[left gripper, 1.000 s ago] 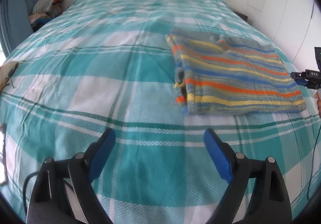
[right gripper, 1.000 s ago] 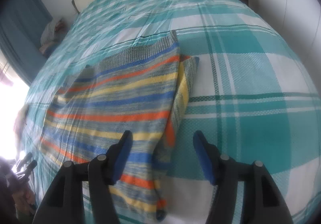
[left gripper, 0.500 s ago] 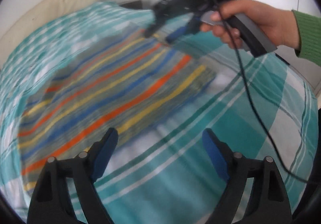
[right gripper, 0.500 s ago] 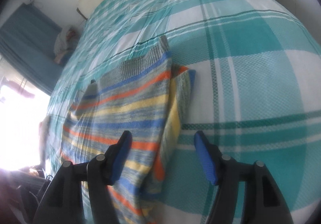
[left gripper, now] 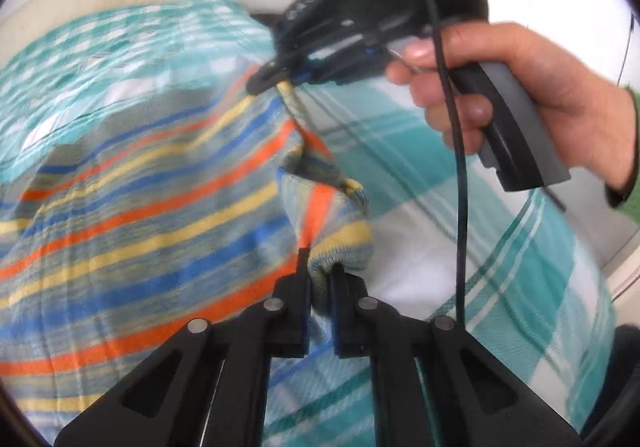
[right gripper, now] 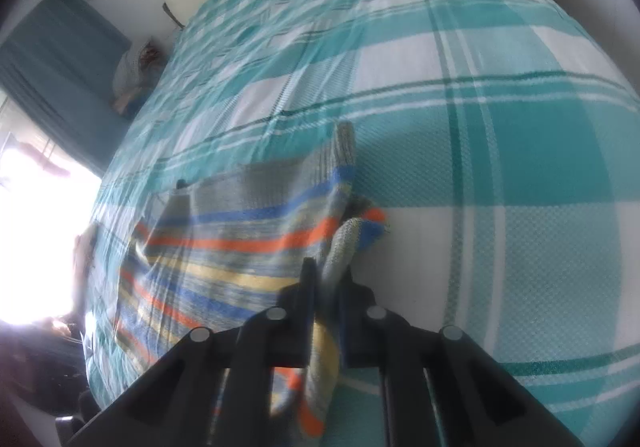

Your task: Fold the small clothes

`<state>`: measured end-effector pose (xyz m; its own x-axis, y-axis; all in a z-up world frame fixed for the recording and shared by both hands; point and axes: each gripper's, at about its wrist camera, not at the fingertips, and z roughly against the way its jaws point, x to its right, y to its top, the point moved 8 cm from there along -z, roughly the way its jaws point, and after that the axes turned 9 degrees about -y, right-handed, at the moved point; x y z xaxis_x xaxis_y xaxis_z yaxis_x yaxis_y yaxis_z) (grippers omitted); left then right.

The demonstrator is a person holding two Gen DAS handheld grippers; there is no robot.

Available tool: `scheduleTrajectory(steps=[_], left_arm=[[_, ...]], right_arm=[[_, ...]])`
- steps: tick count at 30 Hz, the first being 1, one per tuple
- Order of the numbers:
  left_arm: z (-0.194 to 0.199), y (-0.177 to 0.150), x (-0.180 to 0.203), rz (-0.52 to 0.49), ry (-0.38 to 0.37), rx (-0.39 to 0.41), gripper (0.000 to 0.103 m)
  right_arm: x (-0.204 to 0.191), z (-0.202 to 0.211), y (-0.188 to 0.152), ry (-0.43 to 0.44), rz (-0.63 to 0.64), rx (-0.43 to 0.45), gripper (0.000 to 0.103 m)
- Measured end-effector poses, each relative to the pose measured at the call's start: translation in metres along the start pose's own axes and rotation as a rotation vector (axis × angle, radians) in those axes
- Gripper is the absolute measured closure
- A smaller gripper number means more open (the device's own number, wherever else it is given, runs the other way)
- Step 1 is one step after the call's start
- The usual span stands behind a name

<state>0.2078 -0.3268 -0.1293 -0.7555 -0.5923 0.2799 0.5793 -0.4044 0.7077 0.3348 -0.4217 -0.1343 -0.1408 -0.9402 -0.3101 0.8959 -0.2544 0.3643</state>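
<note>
The striped sweater (left gripper: 152,199) lies on the teal plaid bedspread (right gripper: 500,151), its right edge lifted, with bare cover beyond that edge. The left gripper (left gripper: 319,279) is clamped on a near corner; the right gripper (right gripper: 326,279) is clamped on the far corner. Motion blur smears the stripes.
</note>
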Motion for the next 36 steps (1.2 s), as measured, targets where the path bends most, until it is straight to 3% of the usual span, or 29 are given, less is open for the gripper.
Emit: scheduleTrajectory(steps=[4, 7, 11, 16, 18, 19, 20, 21, 25, 27, 29, 31, 34, 36], left_arm=[[0.06, -0.005, -0.023, 0.113, 0.01, 0.104, 0.097], [0.107, -0.021, -0.066, 0.237, 0.045, 0.152, 0.097], [0.156, -0.054, -0.124, 0.404, 0.104, 0.181, 0.097], [0.174, -0.095, -0.182, 0.532, 0.213, 0.153, 0.095], [0.182, -0.111, -0.2, 0.591, 0.252, 0.139, 0.084], [0.186, -0.117, -0.206, 0.609, 0.252, 0.138, 0.082], [0.189, -0.121, -0.208, 0.619, 0.258, 0.136, 0.073], [0.194, -0.123, -0.21, 0.623, 0.26, 0.141, 0.064], [0.215, -0.12, -0.21, 0.607, 0.232, 0.202, 0.04], [0.213, -0.108, -0.207, 0.581, 0.206, 0.213, 0.029], [0.204, -0.099, -0.208, 0.542, 0.216, 0.18, 0.029], [0.186, -0.092, -0.214, 0.518, 0.264, 0.127, 0.029], [0.162, -0.101, -0.239, 0.593, 0.353, 0.037, 0.046], [0.156, -0.111, -0.25, 0.672, 0.325, 0.018, 0.047]], right_arm=[[-0.061, 0.022, 0.014, 0.028, 0.114, 0.045, 0.094], [-0.122, 0.016, 0.021, 0.07, 0.178, 0.056, 0.094], [-0.211, -0.016, 0.02, 0.121, 0.261, 0.04, 0.094], [-0.297, -0.078, 0.002, 0.141, 0.329, -0.019, 0.093], [-0.315, -0.098, -0.011, 0.192, 0.318, -0.054, 0.087], [-0.323, -0.104, -0.017, 0.218, 0.309, -0.066, 0.079], [-0.326, -0.108, -0.022, 0.221, 0.301, -0.067, 0.071], [-0.326, -0.109, -0.025, 0.219, 0.294, -0.061, 0.07], [-0.298, -0.083, -0.027, 0.205, 0.265, -0.002, 0.07], [-0.272, -0.062, -0.032, 0.139, 0.302, 0.042, 0.07], [-0.251, -0.042, -0.045, 0.112, 0.341, 0.047, 0.07], [-0.237, -0.024, -0.071, 0.139, 0.379, 0.016, 0.07], [-0.228, -0.017, -0.117, 0.16, 0.437, -0.033, 0.07], [-0.219, -0.032, -0.146, 0.11, 0.455, -0.08, 0.07]])
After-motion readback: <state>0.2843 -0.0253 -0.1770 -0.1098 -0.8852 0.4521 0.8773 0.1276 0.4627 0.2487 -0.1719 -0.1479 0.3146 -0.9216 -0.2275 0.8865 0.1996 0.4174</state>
